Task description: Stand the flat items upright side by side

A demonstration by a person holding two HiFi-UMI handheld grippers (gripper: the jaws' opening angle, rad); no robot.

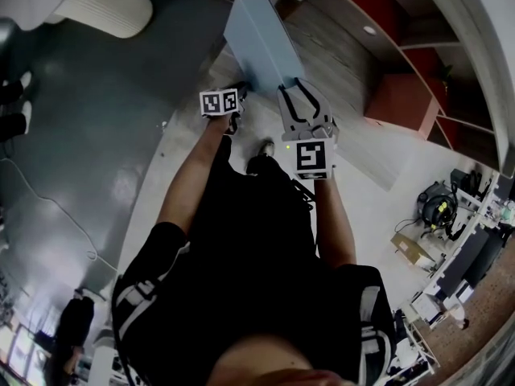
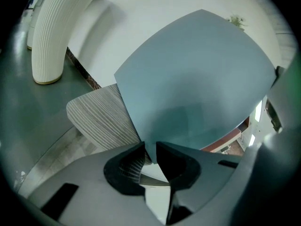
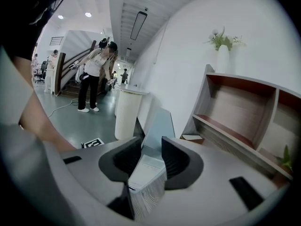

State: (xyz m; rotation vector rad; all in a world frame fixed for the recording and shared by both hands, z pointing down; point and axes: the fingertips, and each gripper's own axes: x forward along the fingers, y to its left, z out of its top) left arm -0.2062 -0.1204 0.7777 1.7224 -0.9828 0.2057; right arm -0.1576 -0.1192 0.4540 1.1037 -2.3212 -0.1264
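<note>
A large grey-blue flat book (image 1: 256,39) is held up over the wood-grain shelf surface (image 1: 346,71), and both grippers grip it at its near end. In the left gripper view the book (image 2: 197,79) fills the middle, and my left gripper (image 2: 150,150) is shut on its lower corner. My left gripper (image 1: 238,95) shows in the head view under the book's left corner. My right gripper (image 1: 299,88) has the book's near edge between its jaws. In the right gripper view the book (image 3: 159,124) is seen edge-on, and my right gripper (image 3: 151,147) is shut on it.
A wooden shelf unit (image 1: 402,95) with red-brown back panels stands to the right. A white ribbed column (image 2: 49,36) rises from the grey floor on the left. A small flat item (image 3: 192,137) lies on the low shelf. People (image 3: 94,74) stand far back.
</note>
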